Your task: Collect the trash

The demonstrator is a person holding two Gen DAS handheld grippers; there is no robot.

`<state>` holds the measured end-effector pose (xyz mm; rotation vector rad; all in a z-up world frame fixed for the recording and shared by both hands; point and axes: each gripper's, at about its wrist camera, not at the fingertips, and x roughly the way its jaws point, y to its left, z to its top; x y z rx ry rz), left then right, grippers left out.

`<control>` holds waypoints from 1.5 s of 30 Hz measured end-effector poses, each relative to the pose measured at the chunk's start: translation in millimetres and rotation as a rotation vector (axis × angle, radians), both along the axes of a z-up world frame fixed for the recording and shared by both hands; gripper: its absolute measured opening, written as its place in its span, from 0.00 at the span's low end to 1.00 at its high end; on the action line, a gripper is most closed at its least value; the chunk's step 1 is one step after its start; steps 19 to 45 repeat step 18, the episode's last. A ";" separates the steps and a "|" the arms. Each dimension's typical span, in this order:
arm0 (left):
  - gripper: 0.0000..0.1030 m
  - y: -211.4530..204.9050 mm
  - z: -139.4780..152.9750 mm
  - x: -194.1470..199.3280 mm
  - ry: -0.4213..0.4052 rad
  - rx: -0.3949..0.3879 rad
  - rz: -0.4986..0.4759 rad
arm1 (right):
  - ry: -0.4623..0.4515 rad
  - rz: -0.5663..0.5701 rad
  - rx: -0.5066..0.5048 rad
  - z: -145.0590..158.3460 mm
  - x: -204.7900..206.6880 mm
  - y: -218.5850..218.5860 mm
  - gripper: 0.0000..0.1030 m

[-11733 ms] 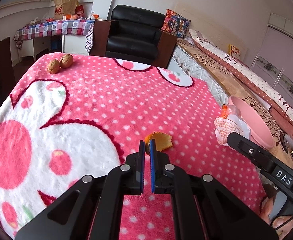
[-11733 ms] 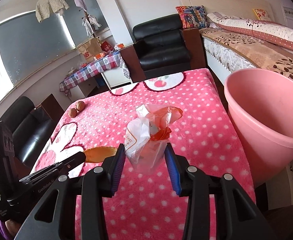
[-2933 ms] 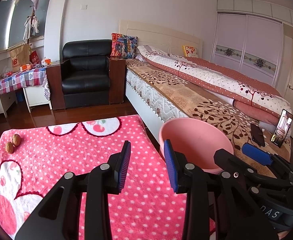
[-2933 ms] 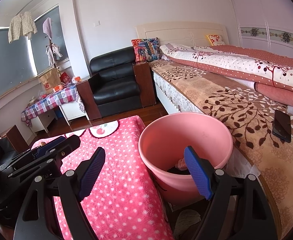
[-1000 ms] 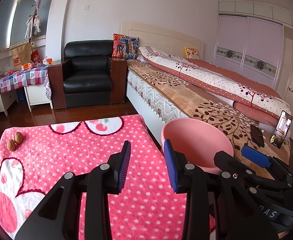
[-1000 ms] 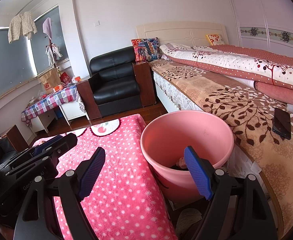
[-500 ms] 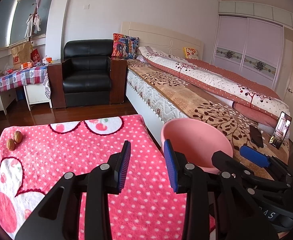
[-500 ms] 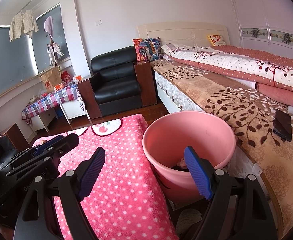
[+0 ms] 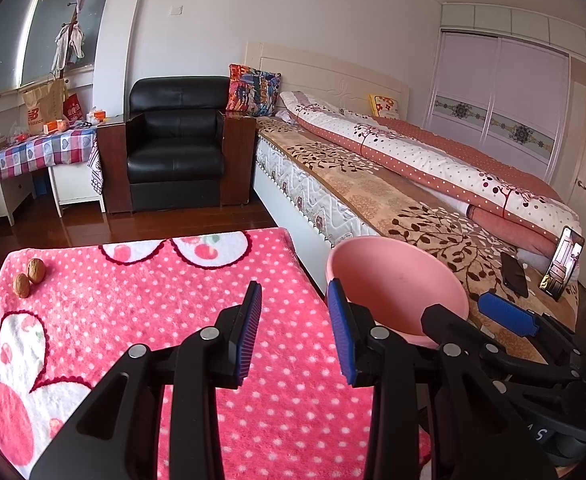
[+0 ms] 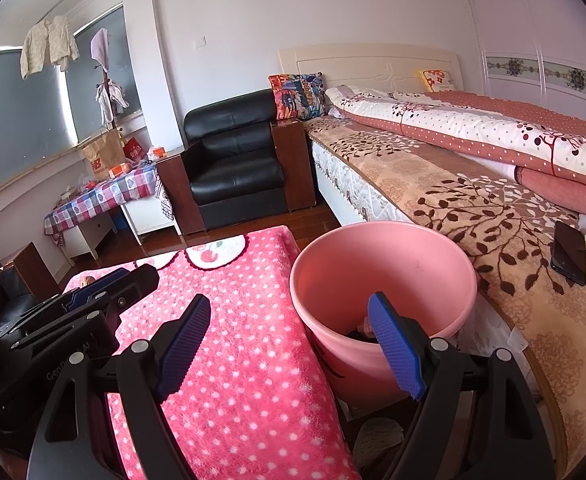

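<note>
A pink bucket [image 10: 385, 268] stands on the floor between the table and the bed; some trash lies dark at its bottom. The same pink bucket [image 9: 397, 280] shows in the left wrist view just right of the table's edge. My left gripper [image 9: 295, 326] hangs open and empty over the table's right side. My right gripper [image 10: 289, 344] is wide open and empty, one finger over the pink dotted table cover [image 10: 233, 360], the other over the bucket's near rim. Two walnuts [image 9: 29, 274] rest at the table's far left corner.
A bed [image 9: 413, 184] with a leaf-patterned blanket runs along the right, with two phones [image 9: 513, 274] on it. A black armchair [image 9: 177, 148] and a side table with a checked cloth [image 9: 33, 152] stand behind. Wooden floor [image 9: 153, 224] lies between.
Compared with 11.7 s ago, the orange peel and the plastic bag are gone from the table and my grippers, both now open. Over the last second both views barely shift.
</note>
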<state>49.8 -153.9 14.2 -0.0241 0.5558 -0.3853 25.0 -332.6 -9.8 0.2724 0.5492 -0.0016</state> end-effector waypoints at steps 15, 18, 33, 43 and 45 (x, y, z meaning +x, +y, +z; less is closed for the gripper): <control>0.34 11.8 -5.5 8.6 0.025 0.000 0.032 | -0.001 0.013 -0.004 -3.9 5.4 4.3 0.77; 0.34 18.8 -6.8 12.5 0.038 -0.005 0.056 | -0.008 0.034 0.001 -4.7 8.0 7.5 0.77; 0.34 18.8 -6.8 12.5 0.038 -0.005 0.056 | -0.008 0.034 0.001 -4.7 8.0 7.5 0.77; 0.34 18.8 -6.8 12.5 0.038 -0.005 0.056 | -0.008 0.034 0.001 -4.7 8.0 7.5 0.77; 0.34 18.8 -6.8 12.5 0.038 -0.005 0.056 | -0.008 0.034 0.001 -4.7 8.0 7.5 0.77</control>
